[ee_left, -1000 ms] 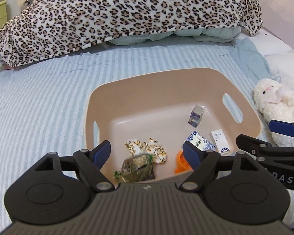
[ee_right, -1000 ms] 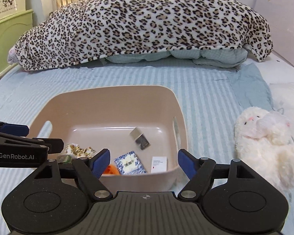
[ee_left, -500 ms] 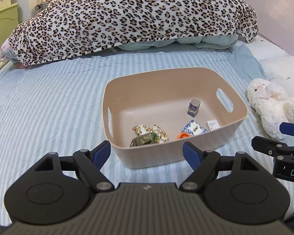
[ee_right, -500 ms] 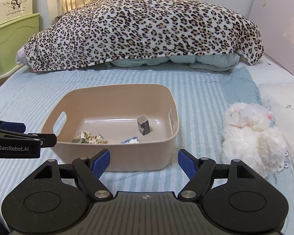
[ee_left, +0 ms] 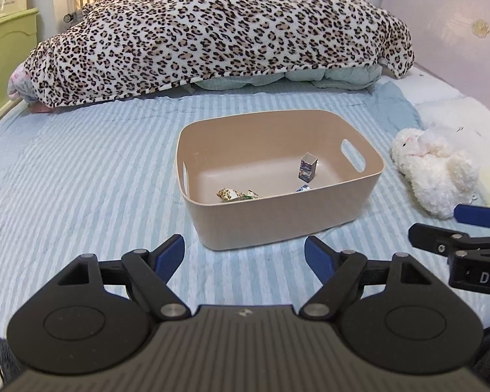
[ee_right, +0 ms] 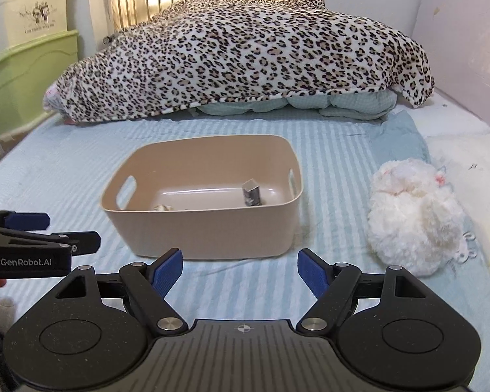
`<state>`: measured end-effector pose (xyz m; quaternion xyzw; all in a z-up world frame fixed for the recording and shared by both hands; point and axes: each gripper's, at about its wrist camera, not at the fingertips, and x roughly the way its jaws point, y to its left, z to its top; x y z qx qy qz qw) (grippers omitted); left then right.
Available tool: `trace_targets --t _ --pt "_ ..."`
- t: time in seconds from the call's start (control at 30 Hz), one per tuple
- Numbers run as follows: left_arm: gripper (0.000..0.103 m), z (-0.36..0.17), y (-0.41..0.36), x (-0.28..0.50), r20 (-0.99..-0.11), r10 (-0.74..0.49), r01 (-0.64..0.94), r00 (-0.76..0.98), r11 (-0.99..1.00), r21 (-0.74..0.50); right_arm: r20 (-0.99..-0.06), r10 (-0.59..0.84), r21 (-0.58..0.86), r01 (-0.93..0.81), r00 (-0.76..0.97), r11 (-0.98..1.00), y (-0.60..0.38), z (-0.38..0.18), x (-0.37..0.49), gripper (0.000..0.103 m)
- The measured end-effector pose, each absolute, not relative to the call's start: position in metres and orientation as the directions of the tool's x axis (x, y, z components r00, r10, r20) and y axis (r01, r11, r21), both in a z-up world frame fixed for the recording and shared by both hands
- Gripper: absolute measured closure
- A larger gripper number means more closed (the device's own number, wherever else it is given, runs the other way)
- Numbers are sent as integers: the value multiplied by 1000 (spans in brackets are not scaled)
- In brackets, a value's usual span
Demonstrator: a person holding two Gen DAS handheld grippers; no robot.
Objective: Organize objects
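1. A tan bin point(ee_left: 277, 225) with cut-out handles stands on the striped blue bedsheet point(ee_left: 81, 179), about the middle of the bed; in the right wrist view the same bin point(ee_right: 209, 228) sits just beyond the fingertips, slightly left of centre.
2. Inside the bin, a small upright box point(ee_left: 307, 170) stands toward the far right of the floor; crumpled patterned wrappers point(ee_left: 235, 195) lie at the near left; a blue-and-white packet point(ee_left: 303, 188) peeks just over the near rim, mostly hidden by the wall.
3. The left gripper point(ee_left: 245, 254) hangs over the sheet on the near side of the bin, its blue-padded fingers spread wide with nothing between them; it touches neither the bin nor its contents.
4. The right gripper point(ee_right: 240, 269) likewise hangs near the bin's near wall, fingers wide apart and holding nothing; it appears in the left wrist view at the right edge.
5. A white plush toy point(ee_right: 415, 215) lies on the sheet to the right of the bin, apart from it.
6. A leopard-print blanket point(ee_right: 245, 58) is heaped across the far end of the bed, over pale green bedding point(ee_right: 294, 104).
7. A green cabinet point(ee_right: 19, 78) stands at the far left, beside the bed.
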<state>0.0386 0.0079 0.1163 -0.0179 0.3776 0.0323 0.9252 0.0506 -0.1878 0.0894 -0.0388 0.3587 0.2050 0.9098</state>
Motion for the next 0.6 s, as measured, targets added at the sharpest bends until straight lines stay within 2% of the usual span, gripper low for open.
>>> trace_targets --t 0.23,0.6 --pt "22 128 10 10 -685 45 -86 728 996 -26 -649 385 119 -412 656 903 -193 95 28 24" --pt "22 123 7 -17 -708 38 -93 706 995 -39 -651 365 99 -402 666 910 -204 102 -2 22"
